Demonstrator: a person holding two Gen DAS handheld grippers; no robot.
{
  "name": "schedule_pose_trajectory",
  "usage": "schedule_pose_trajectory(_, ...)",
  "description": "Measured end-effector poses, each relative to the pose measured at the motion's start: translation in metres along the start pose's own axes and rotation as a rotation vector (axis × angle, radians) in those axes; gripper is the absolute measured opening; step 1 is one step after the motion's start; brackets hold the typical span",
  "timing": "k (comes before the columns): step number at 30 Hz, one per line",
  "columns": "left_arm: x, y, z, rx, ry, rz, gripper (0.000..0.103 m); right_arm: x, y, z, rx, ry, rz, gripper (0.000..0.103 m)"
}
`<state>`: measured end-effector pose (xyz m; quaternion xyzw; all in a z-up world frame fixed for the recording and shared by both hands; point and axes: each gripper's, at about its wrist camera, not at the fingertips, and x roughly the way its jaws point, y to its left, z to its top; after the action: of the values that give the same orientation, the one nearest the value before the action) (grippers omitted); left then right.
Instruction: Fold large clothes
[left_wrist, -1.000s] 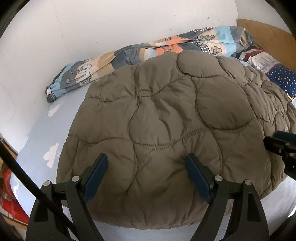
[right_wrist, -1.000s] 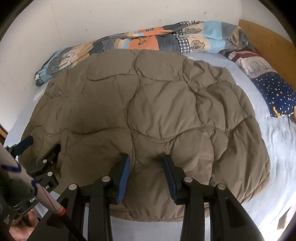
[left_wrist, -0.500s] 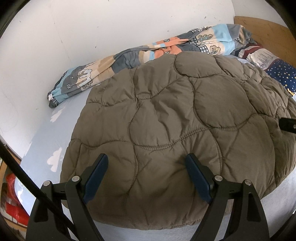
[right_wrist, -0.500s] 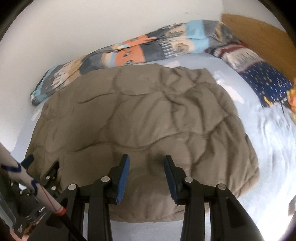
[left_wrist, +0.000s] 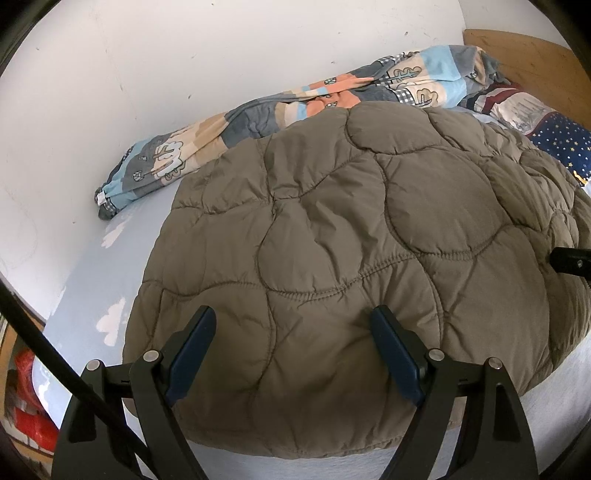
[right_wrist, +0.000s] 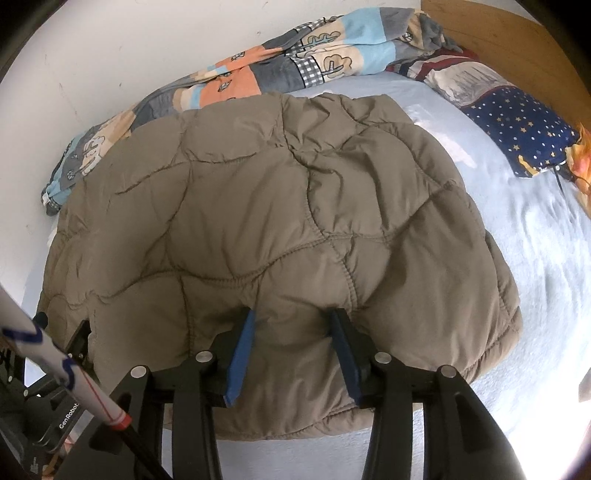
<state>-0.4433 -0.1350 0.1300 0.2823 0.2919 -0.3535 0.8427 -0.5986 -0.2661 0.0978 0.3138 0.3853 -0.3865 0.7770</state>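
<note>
A large olive-brown quilted jacket (left_wrist: 351, 258) lies spread flat on the light blue bed; it also shows in the right wrist view (right_wrist: 266, 229). My left gripper (left_wrist: 293, 321) is wide open above the jacket's near left part and holds nothing. My right gripper (right_wrist: 291, 319) is open with a narrower gap, its blue pads pressed against the puffy fabric near the jacket's front edge; no fabric is pinched between them. The right gripper's tip shows at the right edge of the left wrist view (left_wrist: 570, 258), and the left gripper shows at the lower left of the right wrist view (right_wrist: 59, 347).
A patchwork duvet (left_wrist: 288, 110) is bunched along the white wall behind the jacket. A star-patterned pillow (right_wrist: 517, 122) lies at the right by the wooden headboard (right_wrist: 509, 44). Bare blue sheet (right_wrist: 546, 258) extends right of the jacket. Red items (left_wrist: 26, 402) sit beside the bed's left edge.
The right gripper moved down onto the jacket's near edge and its view swung right then steadied. The left gripper drifted slightly left, staying open. The jacket has not moved.
</note>
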Motion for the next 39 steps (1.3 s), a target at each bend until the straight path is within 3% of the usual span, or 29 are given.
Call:
schedule_pose_trajectory(6,-0.001,0.0,0.0,0.004,0.0,0.003,0.085,-0.009,-0.004,-0.002,0.005,-0.02,0.008,0.048)
schedule_pose_trajectory(12,-0.001,-0.001,-0.001,0.005,-0.001,0.005,0.085,-0.024,-0.029,-0.001,0.071,-0.077,-0.084,0.048)
schedule_pose_trajectory(20,0.0,0.0,-0.001,0.004,0.006,0.005,0.087,-0.002,-0.062,-0.002,0.188,0.029,-0.081,0.049)
schedule_pose_trajectory(29,0.001,0.012,-0.003,-0.021,0.028,-0.028,0.088,0.005,-0.061,0.002,0.184,0.047,-0.094,0.051)
schedule_pose_trajectory(35,-0.008,0.032,-0.003,-0.072,0.026,-0.051,0.088,-0.014,-0.044,-0.005,0.113,-0.03,-0.127,0.051)
schedule_pose_trajectory(39,-0.01,0.062,-0.004,-0.175,0.032,-0.034,0.088,-0.03,-0.031,-0.008,0.053,-0.102,-0.136,0.051)
